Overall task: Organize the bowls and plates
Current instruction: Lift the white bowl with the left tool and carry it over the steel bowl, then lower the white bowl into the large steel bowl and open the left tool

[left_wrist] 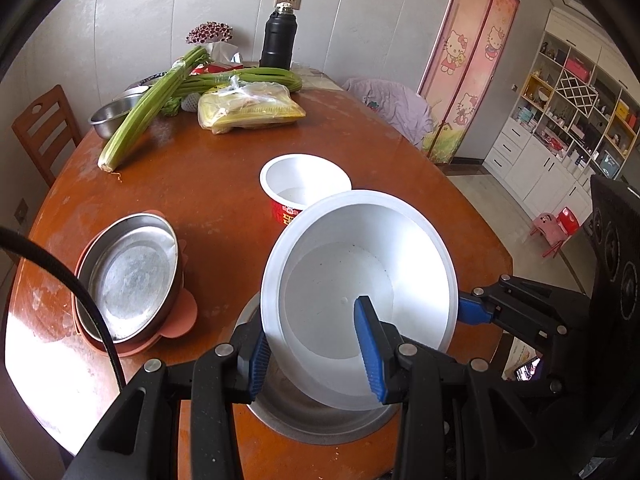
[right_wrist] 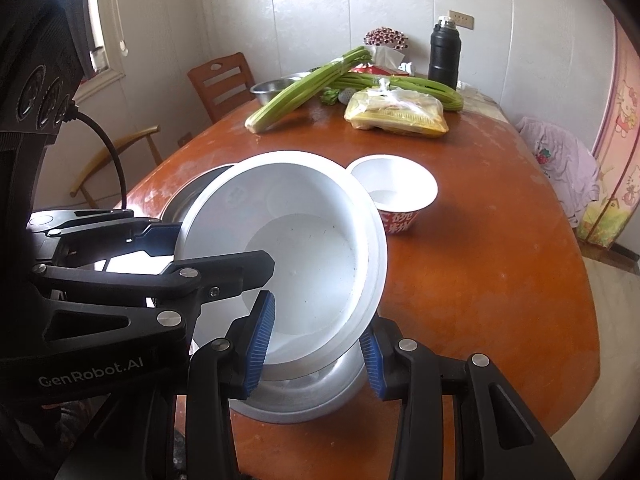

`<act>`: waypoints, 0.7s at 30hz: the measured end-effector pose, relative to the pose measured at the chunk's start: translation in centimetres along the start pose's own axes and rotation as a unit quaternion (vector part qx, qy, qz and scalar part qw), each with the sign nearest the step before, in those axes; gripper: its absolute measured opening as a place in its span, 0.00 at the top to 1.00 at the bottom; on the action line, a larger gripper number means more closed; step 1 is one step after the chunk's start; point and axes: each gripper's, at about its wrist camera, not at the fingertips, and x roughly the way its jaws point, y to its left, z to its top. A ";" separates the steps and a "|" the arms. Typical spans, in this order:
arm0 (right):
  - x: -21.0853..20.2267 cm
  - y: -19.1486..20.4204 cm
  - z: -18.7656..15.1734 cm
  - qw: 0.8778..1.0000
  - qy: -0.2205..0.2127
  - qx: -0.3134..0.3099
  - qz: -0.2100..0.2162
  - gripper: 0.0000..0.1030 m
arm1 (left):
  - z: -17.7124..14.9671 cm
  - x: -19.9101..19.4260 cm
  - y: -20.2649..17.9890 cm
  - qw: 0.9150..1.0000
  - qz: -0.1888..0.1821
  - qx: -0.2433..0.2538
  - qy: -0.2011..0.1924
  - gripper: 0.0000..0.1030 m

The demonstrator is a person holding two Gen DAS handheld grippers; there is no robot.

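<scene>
**Kid:** What are the fingers doing?

**Helper:** The left gripper (left_wrist: pixel 316 354) pinches the near edge of the big white bowl (left_wrist: pixel 360 280). One blue finger (left_wrist: pixel 370 356) sits inside the bowl and the other presses on the outside wall. The right gripper (right_wrist: pixel 316 350) does the same on its own side of the bowl's edge, one finger (right_wrist: pixel 262 344) in and one out. Both grips are tight on the bowl.

**Kid:** Where is the bowl?

**Helper:** It is up off the table and tipped. Right under it sits a metal bowl (left_wrist: pixel 320 420). I think the white bowl goes into that one.

**Kid:** How do you do it well?

**Helper:** Keep both hands moving together, so the bowl does not twist. Make it flat first, then bring it down slowly, right over the middle. Let go only when it rests.

**Kid:** What is close by?

**Helper:** A small red cup (left_wrist: pixel 304 186) stands just behind the white bowl. Do not bump it. To the left is a metal plate (left_wrist: pixel 128 276) on a pink tray (left_wrist: pixel 182 316), well apart. Far back on the brown table (left_wrist: pixel 208 168) lie green stalks (left_wrist: pixel 152 100) and a black bottle (left_wrist: pixel 279 38).
</scene>
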 end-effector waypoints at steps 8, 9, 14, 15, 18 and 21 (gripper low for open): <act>0.6 0.3 -0.3 1.000 0.006 -0.001 0.001 0.58 | -1.0 0.4 0.2 1.000 0.002 -0.001 0.006 0.61; 0.7 0.3 -0.3 1.000 0.007 -0.002 0.001 0.58 | -1.1 0.5 0.2 1.000 0.004 0.000 0.007 0.61; 1.2 0.3 -0.6 1.000 0.016 -0.001 0.004 0.57 | -1.4 0.8 0.2 1.000 0.008 0.001 0.011 0.61; 1.2 0.3 -0.6 1.000 0.017 -0.001 0.005 0.57 | -1.4 1.0 0.2 1.000 0.009 0.001 0.013 0.61; 1.3 0.3 -0.9 1.000 0.020 0.001 0.005 0.57 | -1.6 1.3 0.3 1.000 0.009 0.001 0.018 0.61; 1.4 0.3 -1.1 1.000 0.022 0.000 0.009 0.57 | -1.6 1.5 0.4 1.000 0.013 0.000 0.020 0.61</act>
